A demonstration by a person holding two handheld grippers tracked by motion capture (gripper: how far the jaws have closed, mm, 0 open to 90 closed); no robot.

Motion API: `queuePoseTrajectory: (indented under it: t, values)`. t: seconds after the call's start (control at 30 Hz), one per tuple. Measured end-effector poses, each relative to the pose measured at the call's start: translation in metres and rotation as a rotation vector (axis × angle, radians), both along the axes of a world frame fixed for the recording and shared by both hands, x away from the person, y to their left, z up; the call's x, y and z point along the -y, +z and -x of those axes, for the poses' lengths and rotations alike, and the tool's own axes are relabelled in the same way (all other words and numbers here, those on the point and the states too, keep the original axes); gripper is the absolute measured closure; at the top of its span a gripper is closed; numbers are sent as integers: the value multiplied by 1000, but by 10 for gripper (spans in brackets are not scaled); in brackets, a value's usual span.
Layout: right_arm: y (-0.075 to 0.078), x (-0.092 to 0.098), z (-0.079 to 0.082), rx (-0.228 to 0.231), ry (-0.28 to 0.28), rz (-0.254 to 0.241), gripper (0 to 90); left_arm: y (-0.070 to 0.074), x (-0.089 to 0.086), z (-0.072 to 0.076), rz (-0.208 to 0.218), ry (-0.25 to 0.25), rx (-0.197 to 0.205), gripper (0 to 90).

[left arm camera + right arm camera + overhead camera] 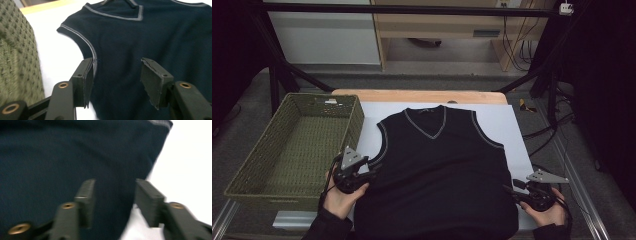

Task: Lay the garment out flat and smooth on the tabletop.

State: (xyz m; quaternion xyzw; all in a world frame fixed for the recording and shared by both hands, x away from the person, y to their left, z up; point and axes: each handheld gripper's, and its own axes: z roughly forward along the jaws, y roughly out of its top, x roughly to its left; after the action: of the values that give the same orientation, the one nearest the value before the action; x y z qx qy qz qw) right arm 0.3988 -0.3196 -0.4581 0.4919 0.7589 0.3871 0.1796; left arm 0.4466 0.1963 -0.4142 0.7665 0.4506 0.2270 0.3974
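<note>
We find a black sleeveless V-neck vest (439, 165) lying flat on a white sheet (507, 125) that covers the wooden surface (422, 95). The neckline, trimmed in grey, points toward the far edge; the hem lies at the near edge, between our two hands. A green woven basket (292, 150) stands just left of the sheet, its right wall near the vest's left armhole.

Left tool (362, 180): we hold it at the vest's left side, just below the armhole. In the left gripper view, the left tool (116, 77) has its jaws standing moderately apart above the fabric. The left jaw sits over the grey-trimmed armhole edge (86, 43); the right jaw sits over plain dark fabric. No cloth is pinched between the pads. The basket (17, 55) occupies the left of that view.

Right tool (518, 192): we hold it at the vest's near right side, close to the hem corner. In the right gripper view, which is blurred, the right tool (113, 200) also has its jaws moderately apart. The side edge of the vest (62, 157) runs between them, with the left jaw over fabric and the right jaw over the white sheet (187, 165). Nothing is gripped.

Both hands (339, 200) enter from the near edge in dark sleeves.
</note>
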Motion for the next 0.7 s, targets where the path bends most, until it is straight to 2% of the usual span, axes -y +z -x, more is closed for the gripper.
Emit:
queuePoseTrajectory:
  t: [0.07,0.17,0.2,0.3,0.33,0.37,0.4,0.43,0.47,0.5,0.63,0.7]
  values:
    - [0,-2,-5,10,-1,4,402,-13,1,-19,-37,38,-23,423]
    - [-3,-5,-9,4,-5,8,401,-34,-2,-41,-52,100,-73,430]
    - [-4,-6,-9,-2,-3,14,402,-39,-2,-46,-55,102,-102,431]
    - [-8,-5,-8,-12,-12,23,403,-52,4,-57,-125,104,-122,437]
    - [-8,-4,-8,-19,-20,24,404,-55,3,-60,-124,103,-141,448]
    - [-9,-3,-8,-17,-22,31,405,-58,2,-63,-105,98,-154,453]
    - [-9,-2,-7,-22,-23,36,406,-58,1,-64,-81,96,-167,455]
    - [-10,-1,-7,-27,-23,32,409,-57,0,-64,-59,84,-185,501]
    - [-11,-1,-6,-34,-22,30,410,-57,1,-63,-61,68,-199,571]
    - [-12,-1,-5,-37,-19,33,411,-57,3,-62,-80,62,-198,583]
    - [-15,-2,-4,-61,-16,42,444,-51,9,-64,-107,27,-252,762]
    - [-16,-3,-4,-67,-14,50,462,-48,12,-66,-155,34,-260,790]
